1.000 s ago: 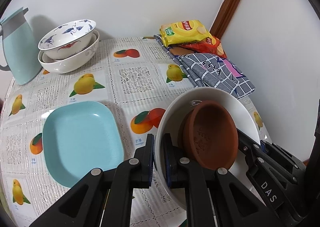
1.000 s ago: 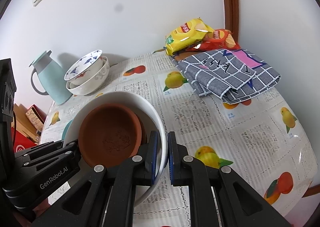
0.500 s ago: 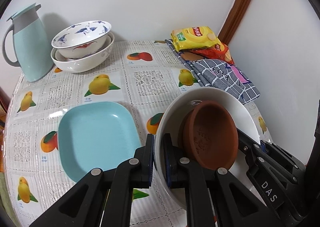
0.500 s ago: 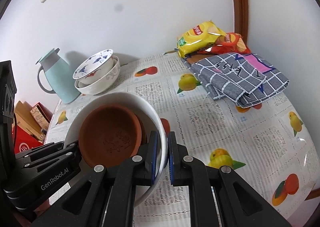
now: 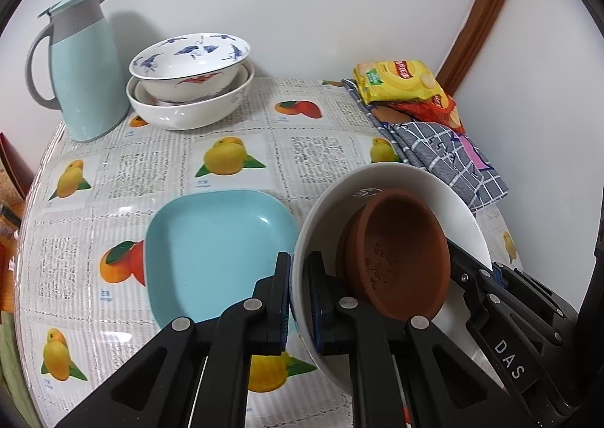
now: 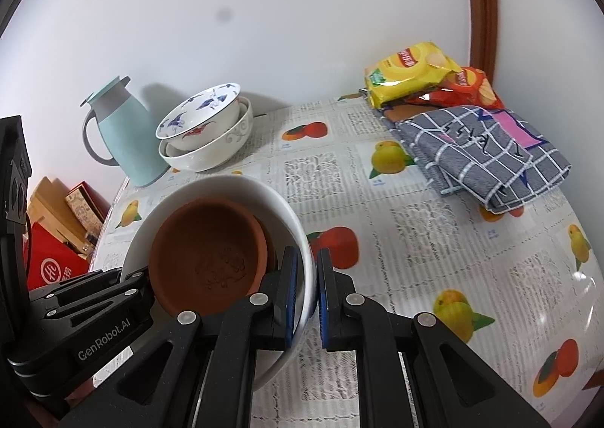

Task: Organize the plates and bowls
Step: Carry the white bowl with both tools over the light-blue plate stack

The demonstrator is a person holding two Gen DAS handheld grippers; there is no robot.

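A large white bowl (image 5: 422, 186) with a brown clay dish (image 5: 396, 254) tilted inside it is held above the table by both grippers. My left gripper (image 5: 300, 277) is shut on the bowl's left rim. My right gripper (image 6: 306, 273) is shut on its right rim (image 6: 302, 235); the clay dish (image 6: 207, 254) shows there too. A light blue square plate (image 5: 215, 247) lies flat on the table left of the held bowl. Two stacked patterned bowls (image 5: 188, 84) stand at the back left, also in the right wrist view (image 6: 205, 133).
A light blue jug (image 5: 81, 65) stands left of the stacked bowls. Snack bags (image 5: 400, 80) and a folded grey checked cloth (image 5: 449, 152) lie at the back right by the wall. Boxes (image 6: 56, 231) sit beyond the table's left edge.
Both grippers have carried the white bowl with the clay dish back and to the left; the blue plate and stacked bowls now sit further right in the left wrist view.
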